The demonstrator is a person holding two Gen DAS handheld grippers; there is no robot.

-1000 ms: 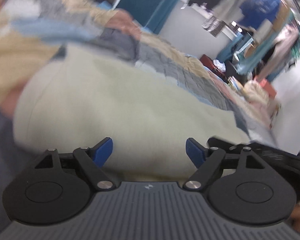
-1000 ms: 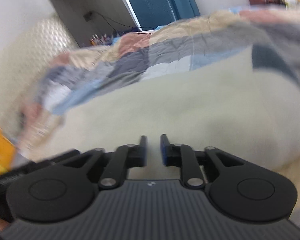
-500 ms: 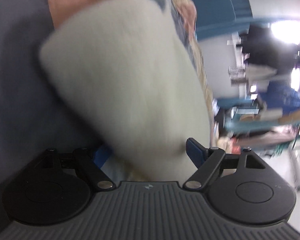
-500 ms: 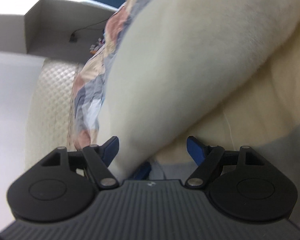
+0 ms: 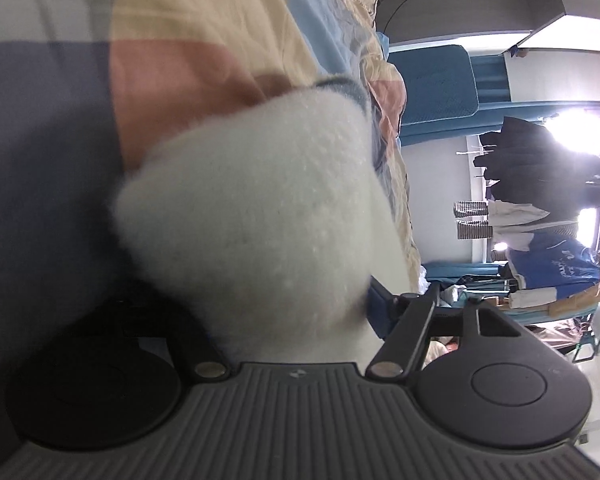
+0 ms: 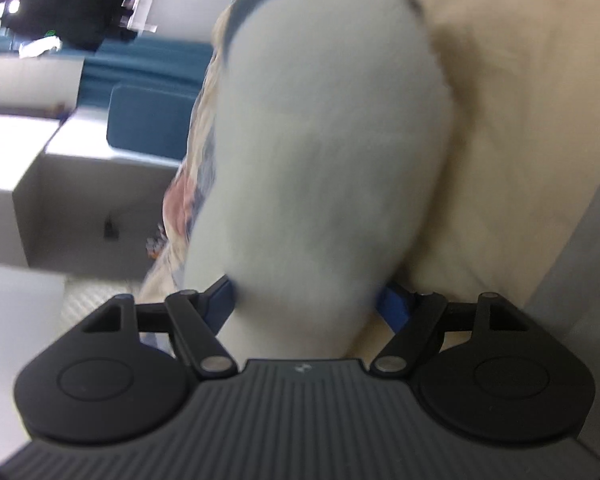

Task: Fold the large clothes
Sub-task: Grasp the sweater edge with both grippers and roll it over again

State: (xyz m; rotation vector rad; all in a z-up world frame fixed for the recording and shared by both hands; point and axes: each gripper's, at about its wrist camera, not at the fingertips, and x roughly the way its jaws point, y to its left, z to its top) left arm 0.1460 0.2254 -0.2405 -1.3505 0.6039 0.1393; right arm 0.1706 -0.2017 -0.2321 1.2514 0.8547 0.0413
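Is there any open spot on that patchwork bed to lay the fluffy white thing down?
Yes. Bare quilt lies left of the white fleece garment in the left view, the navy and pink patches. In the right view, cream bedding is free to its right. Between both tools it is crowded with fleece.

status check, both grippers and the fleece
Left gripper closing, fleece between its fingers. Right gripper open around fleece. Fleece lies bunched on quilt. Nothing in the way.

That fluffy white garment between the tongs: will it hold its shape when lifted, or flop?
The white fleece garment will probably flop: it bulges in soft rounded folds over the patchwork bedspread. Its thick pile suggests it is bulky yet light, and its fuzzy surface likely resists slipping from the blue pads.
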